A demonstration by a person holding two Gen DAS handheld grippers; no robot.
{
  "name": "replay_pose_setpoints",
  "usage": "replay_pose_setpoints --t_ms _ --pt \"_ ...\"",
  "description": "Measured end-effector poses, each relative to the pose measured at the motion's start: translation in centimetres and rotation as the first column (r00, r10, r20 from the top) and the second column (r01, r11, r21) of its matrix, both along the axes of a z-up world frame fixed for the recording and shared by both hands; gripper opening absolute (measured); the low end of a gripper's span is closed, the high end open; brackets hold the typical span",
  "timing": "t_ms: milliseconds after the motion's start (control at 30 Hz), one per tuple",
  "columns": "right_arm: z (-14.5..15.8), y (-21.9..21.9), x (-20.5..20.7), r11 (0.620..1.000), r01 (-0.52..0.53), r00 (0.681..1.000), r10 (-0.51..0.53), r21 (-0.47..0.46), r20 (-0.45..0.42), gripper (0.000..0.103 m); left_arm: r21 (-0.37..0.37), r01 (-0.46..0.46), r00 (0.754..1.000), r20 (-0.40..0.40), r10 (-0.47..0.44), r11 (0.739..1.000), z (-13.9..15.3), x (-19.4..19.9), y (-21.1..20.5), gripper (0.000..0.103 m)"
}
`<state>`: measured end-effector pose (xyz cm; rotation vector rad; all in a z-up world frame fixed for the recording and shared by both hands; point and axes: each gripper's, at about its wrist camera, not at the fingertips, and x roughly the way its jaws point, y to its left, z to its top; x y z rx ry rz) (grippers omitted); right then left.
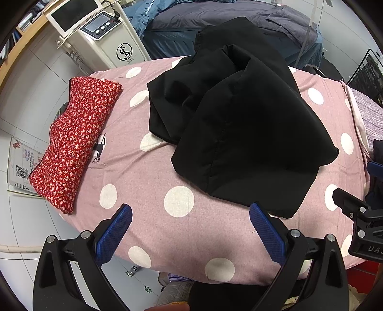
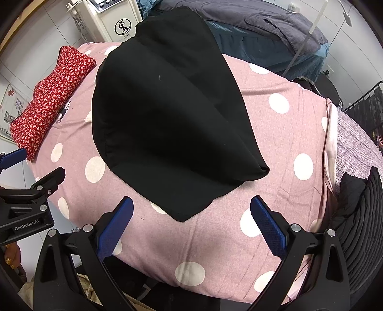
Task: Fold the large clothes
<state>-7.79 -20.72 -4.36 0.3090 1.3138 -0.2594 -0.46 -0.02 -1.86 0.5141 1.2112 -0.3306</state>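
Observation:
A large black garment (image 1: 239, 124) lies rumpled and partly doubled over on a pink bed with white dots (image 1: 143, 181). In the right wrist view the same black garment (image 2: 167, 114) shows smoother, one corner pointing toward the near edge. My left gripper (image 1: 190, 220) hovers open over the bed's near edge, just short of the garment's hem, nothing between its blue pads. My right gripper (image 2: 191, 215) is open too, its gap framing the garment's near corner without touching it. Each gripper shows at the side of the other's view.
A red flowered pillow (image 1: 74, 143) lies along the bed's left side. A white machine with a screen (image 1: 100, 36) stands behind the bed, beside another bed with dark blue bedding (image 1: 215, 21). A grey knitted cloth (image 2: 354, 143) and a dark ribbed item (image 2: 363, 215) lie at right.

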Motion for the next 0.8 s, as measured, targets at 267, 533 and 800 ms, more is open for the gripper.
replay_pose_setpoints --t_ms 267,533,800 --pt "-0.1 0.3 -0.1 1.000 -0.002 1.000 0.002 -0.001 -0.002 0.097 -0.011 -0.009 1.000 -0.011 0.009 1.000 -0.2 0.0 0.4 0.097" --pt "-0.7 0.5 0.1 1.000 -0.007 1.000 0.008 0.004 -0.025 0.097 -0.037 -0.031 0.996 -0.087 0.027 0.999 -1.4 0.6 1.0 0.097" --pt "-0.9 0.4 0.5 1.000 -0.016 0.999 0.016 -0.002 -0.031 0.097 -0.065 -0.049 0.988 -0.149 0.039 0.997 -2.8 1.1 1.4 0.097"
